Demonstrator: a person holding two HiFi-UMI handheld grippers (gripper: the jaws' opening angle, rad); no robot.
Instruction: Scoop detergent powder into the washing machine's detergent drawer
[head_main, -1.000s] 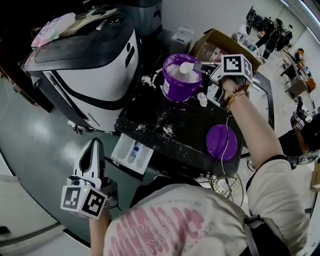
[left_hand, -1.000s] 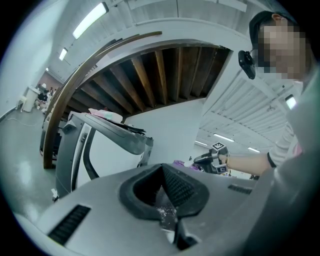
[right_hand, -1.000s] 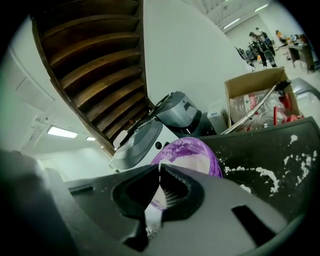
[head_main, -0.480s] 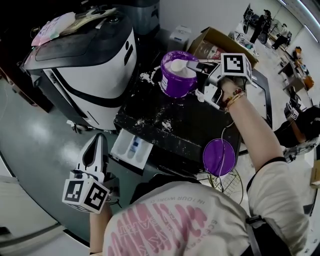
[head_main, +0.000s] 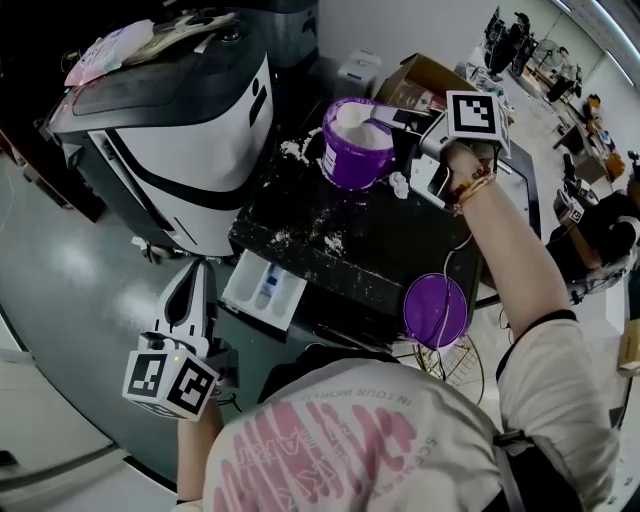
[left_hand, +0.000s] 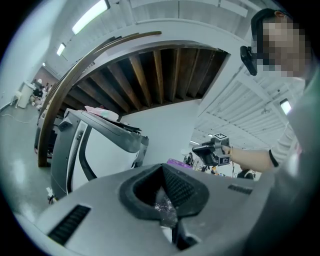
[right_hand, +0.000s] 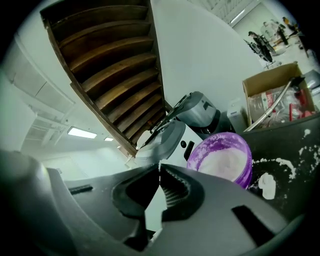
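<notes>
A purple tub (head_main: 353, 145) of white detergent powder (right_hand: 227, 165) stands on the black top of the washing machine (head_main: 385, 255). My right gripper (head_main: 407, 124) hangs at the tub's right rim, shut on the handle of a white scoop (head_main: 375, 124) whose bowl is over the powder. In the right gripper view the jaws (right_hand: 160, 172) are closed, with the tub just to their right. The white detergent drawer (head_main: 264, 292) is pulled out below the top's front edge. My left gripper (head_main: 190, 283) hovers low at the left of the drawer, shut and holding nothing (left_hand: 162, 172).
Spilled powder (head_main: 325, 242) dusts the black top, and a white lump (head_main: 400, 185) lies by the tub. The purple lid (head_main: 436, 310) rests at the top's near right edge. A white and black machine (head_main: 170, 120) stands at left, a cardboard box (head_main: 425, 85) behind.
My right gripper has risen with the scoop and drawn toward the tub's right rim. The left gripper has stayed by the drawer.
</notes>
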